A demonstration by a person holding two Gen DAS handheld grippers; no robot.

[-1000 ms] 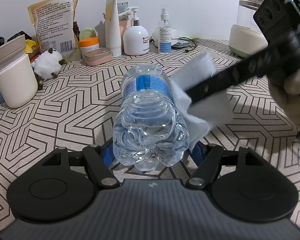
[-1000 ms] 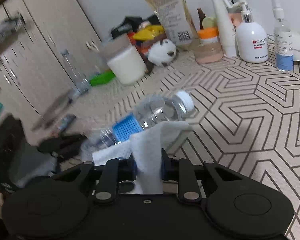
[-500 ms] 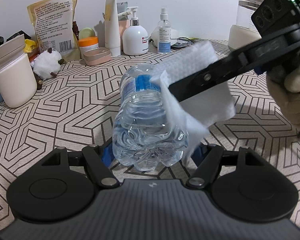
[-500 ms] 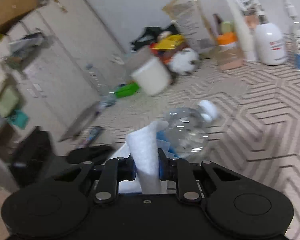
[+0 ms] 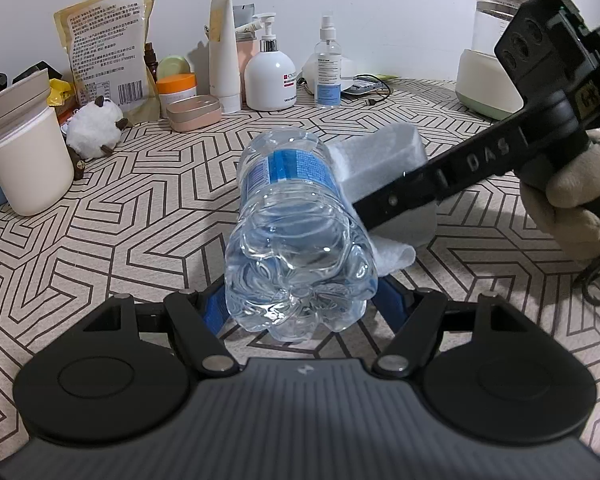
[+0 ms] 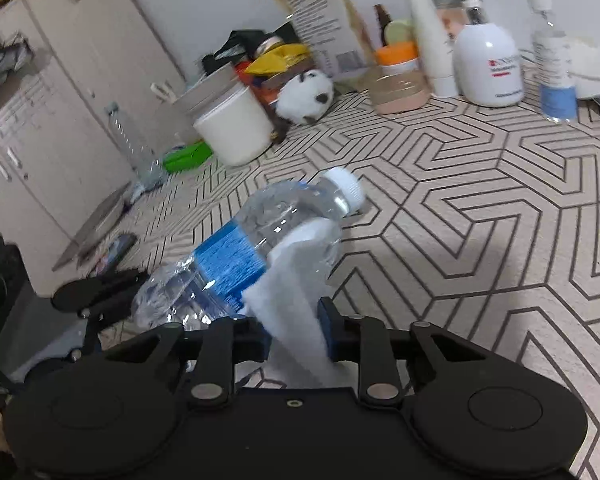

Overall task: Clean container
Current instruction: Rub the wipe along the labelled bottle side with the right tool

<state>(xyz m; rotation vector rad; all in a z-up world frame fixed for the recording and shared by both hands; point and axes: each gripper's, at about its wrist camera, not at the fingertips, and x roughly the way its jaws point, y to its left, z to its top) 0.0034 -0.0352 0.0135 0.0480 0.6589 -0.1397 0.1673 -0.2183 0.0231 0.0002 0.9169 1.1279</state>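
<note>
The left gripper (image 5: 300, 300) grips the base of a clear water bottle (image 5: 292, 216), held above a tabletop (image 5: 140, 208) patterned with dark geometric lines. The right gripper (image 6: 294, 332) has its jaws opening slightly, a white cloth (image 6: 296, 292) pinched between them and draped against the bottle's side. Toiletries line the white wall (image 5: 380, 8); pale cabinets (image 6: 60, 92) stand beyond the table's edge.
</note>
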